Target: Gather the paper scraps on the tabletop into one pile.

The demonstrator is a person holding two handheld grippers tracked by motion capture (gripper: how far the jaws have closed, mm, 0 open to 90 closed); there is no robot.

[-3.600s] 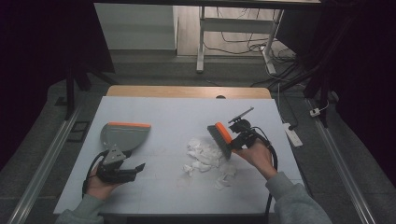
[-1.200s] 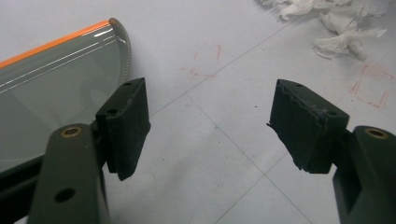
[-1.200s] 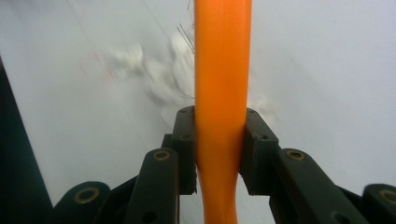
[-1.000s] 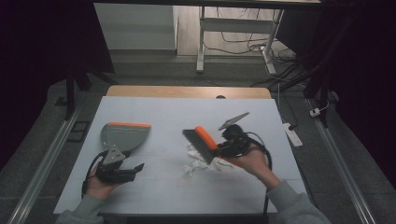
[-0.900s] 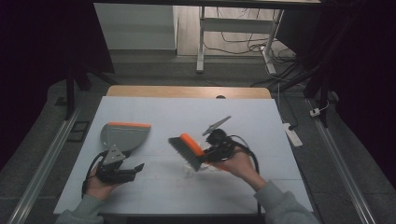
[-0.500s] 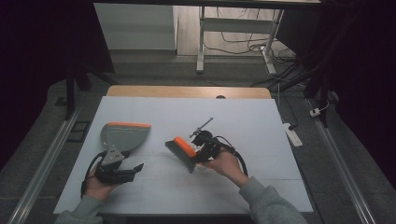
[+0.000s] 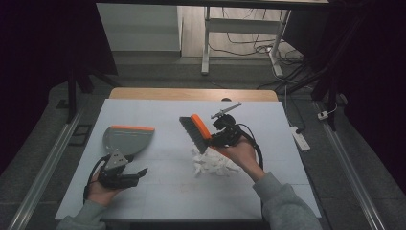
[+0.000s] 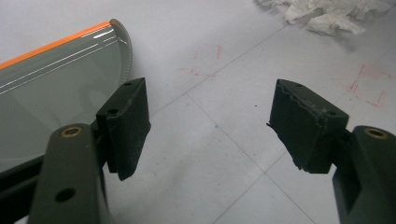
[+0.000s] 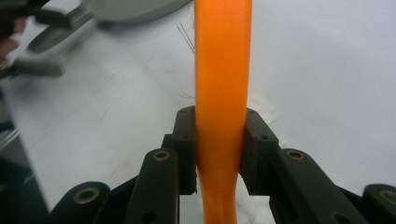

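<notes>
From the high view, the right gripper (image 7: 216, 139) pinches an orange-backed, dark-bristled hand brush (image 7: 195, 133) over crumpled white paper scraps (image 7: 213, 164) on the matte white table (image 7: 158, 191). The left gripper (image 7: 136, 175) lies near a smooth grey plastic dustpan with an orange lip (image 7: 125, 139).

In the left gripper view, its flat black pads (image 8: 125, 123) stand spread and empty beside the glossy curved pan.

In the right gripper view, the jaws clamp the rounded orange handle (image 9: 222, 93).

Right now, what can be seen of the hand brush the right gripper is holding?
The brush has an orange handle and back, seemingly smooth plastic, with a row of dark bristles along one side. The right gripper is shut on its handle, the fingers pressing it from both sides. In the high view it is tilted, the head toward the table's far left, its lower end over the near-left edge of the crumpled white paper scraps. Whether the bristles touch the table or the scraps cannot be told.
</notes>
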